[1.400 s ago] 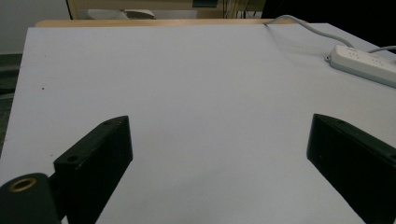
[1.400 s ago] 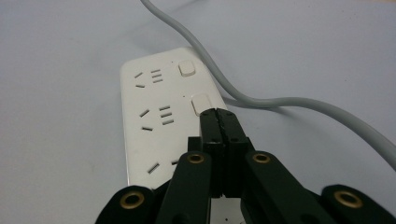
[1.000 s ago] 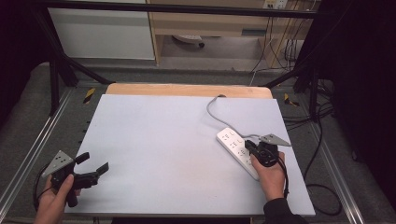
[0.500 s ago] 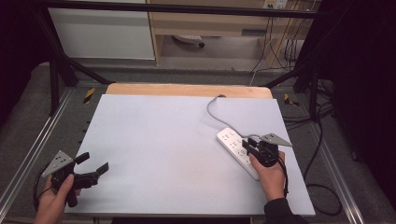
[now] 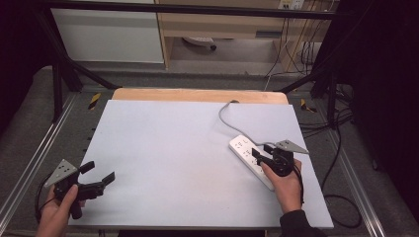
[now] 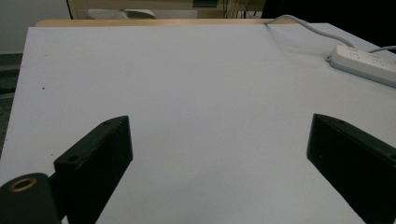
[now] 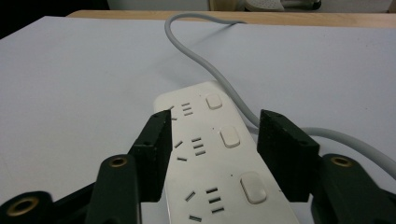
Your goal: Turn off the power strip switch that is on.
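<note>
A white power strip [image 5: 247, 157] lies on the right part of the table, and its grey cable [image 5: 225, 114] curves off toward the far edge. My right gripper [image 5: 258, 157] sits over the strip's middle. In the right gripper view its jaws stand one on each long side of the power strip [image 7: 210, 154], drawn in to its width, so the right gripper [image 7: 212, 140] is shut on it. My left gripper [image 5: 99, 173] rests at the near left corner. The left gripper [image 6: 219, 154] is wide open, with bare table between its jaws.
The table top [image 5: 173, 148] is a pale sheet, with a wooden strip [image 5: 197, 95] along its far edge. Metal rails run down both sides of the table. Black cables [image 5: 341, 148] trail on the floor at the right.
The right gripper has shifted very slightly along the power strip. The left gripper has stayed where it was.
</note>
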`<state>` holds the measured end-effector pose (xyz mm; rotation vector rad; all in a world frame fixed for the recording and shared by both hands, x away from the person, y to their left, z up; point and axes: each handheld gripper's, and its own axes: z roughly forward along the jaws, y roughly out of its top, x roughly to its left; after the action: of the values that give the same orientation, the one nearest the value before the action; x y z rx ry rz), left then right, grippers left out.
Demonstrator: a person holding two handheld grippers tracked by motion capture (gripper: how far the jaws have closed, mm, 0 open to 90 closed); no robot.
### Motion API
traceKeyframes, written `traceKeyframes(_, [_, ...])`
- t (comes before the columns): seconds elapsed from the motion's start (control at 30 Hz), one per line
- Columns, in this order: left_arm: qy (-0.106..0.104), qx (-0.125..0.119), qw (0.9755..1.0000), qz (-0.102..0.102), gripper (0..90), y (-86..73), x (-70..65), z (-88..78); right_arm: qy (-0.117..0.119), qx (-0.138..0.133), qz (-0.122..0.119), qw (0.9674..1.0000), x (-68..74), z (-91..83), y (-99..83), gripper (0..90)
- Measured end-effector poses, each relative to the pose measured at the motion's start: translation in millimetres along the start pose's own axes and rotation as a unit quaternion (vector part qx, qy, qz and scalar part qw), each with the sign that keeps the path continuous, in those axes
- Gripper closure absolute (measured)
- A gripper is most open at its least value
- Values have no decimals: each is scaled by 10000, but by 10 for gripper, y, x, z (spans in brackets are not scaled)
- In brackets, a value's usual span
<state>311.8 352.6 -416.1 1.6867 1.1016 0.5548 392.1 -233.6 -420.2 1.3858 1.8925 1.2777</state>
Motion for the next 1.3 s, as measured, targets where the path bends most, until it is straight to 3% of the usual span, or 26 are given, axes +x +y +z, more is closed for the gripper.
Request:
traceKeyframes(0.53, [1,-11,10000,2,69,0,-1,-2,28,-67,155,9999,17,-30,62,202])
traceKeyframes(0.77, [1,-9,10000,4,69,0,-1,-2,-7,-262,106,9996,23,-73,89,90])
traceKeyframes(1.03, [2,-23,10000,-6,69,0,0,-3,-61,-421,48,9991,38,-118,119,35])
traceKeyframes(1.3, [11,-34,10000,-23,69,-1,0,-4,-35,-656,-193,9977,78,-207,146,35])
